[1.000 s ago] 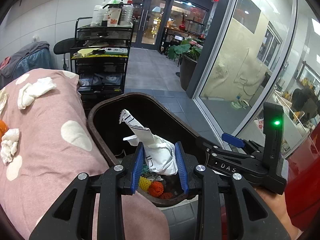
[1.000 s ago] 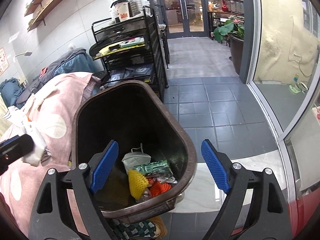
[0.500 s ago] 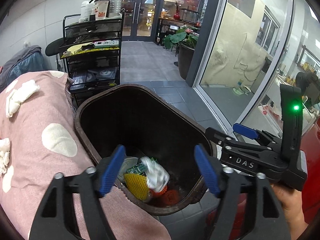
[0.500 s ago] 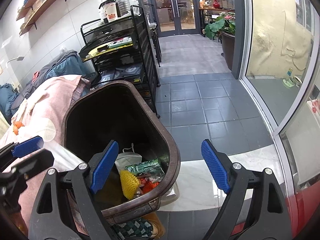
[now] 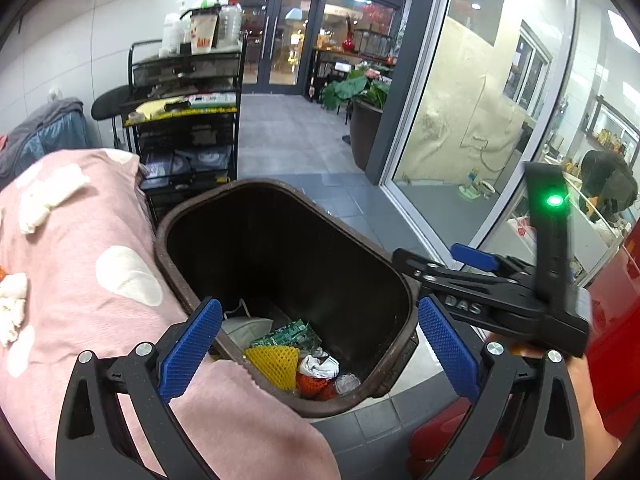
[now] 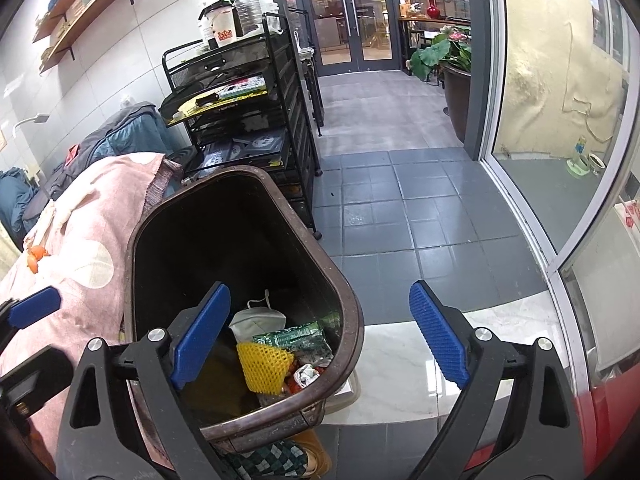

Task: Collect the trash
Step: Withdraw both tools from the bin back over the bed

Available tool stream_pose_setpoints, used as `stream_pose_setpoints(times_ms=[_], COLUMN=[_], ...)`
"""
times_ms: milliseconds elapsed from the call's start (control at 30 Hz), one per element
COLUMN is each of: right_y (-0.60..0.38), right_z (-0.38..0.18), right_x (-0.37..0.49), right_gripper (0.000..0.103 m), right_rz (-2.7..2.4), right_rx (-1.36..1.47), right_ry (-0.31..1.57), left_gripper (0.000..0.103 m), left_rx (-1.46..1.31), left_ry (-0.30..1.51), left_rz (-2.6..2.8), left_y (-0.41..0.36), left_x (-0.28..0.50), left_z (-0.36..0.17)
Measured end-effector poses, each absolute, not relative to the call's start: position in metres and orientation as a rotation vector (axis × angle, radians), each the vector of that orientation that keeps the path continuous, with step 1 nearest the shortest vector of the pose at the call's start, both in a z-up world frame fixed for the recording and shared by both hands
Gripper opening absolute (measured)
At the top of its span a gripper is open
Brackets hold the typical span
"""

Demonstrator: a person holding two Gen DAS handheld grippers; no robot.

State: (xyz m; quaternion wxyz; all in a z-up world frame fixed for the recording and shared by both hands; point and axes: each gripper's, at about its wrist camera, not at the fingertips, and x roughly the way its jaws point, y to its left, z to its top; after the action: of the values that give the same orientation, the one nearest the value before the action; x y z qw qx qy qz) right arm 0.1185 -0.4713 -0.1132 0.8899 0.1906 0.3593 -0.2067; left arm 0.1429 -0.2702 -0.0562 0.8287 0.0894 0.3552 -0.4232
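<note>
A dark brown trash bin (image 5: 402, 300) stands beside the pink-covered table (image 5: 80, 264). Inside lie a yellow foam net (image 5: 274, 362), a green wrapper (image 5: 288, 332), a white face mask (image 5: 244, 326) and a crumpled white wrapper (image 5: 320, 366). My left gripper (image 5: 316, 350) is open and empty above the bin's near rim. My right gripper (image 6: 320, 336) is open and empty over the bin's right rim (image 6: 352, 320); it also shows in the left wrist view (image 5: 480, 280). White crumpled tissues (image 5: 48, 196) and another wad (image 5: 12, 300) lie on the table.
A black wire rack (image 6: 248, 120) with bottles and papers stands behind the bin. A potted plant (image 6: 452, 64) sits by the glass doors. Grey tile floor (image 6: 400, 200) and a glass wall (image 6: 560, 100) lie to the right. Orange peel (image 6: 36, 256) lies on the table.
My left gripper opened and let go of the white paper wrapper, which dropped into the bin. The right gripper stayed open and shifted slightly right of the bin.
</note>
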Motion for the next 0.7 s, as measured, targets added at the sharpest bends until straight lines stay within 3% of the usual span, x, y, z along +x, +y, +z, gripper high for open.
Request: stream_pose_setpoints(times_ms=[700], right_y=[-0.383], right_z=[-0.077], right_x=[0.173], right_gripper=[0.091], right_rz=[-0.168], right_rx=[0.288], right_ry=[0.700], left_gripper=[0.097], left_rx=[0.076], left_ry=[0.635], left_rz=[-0.688], left_y=[-0.150], left_x=[0.151], left_z=[-0.025])
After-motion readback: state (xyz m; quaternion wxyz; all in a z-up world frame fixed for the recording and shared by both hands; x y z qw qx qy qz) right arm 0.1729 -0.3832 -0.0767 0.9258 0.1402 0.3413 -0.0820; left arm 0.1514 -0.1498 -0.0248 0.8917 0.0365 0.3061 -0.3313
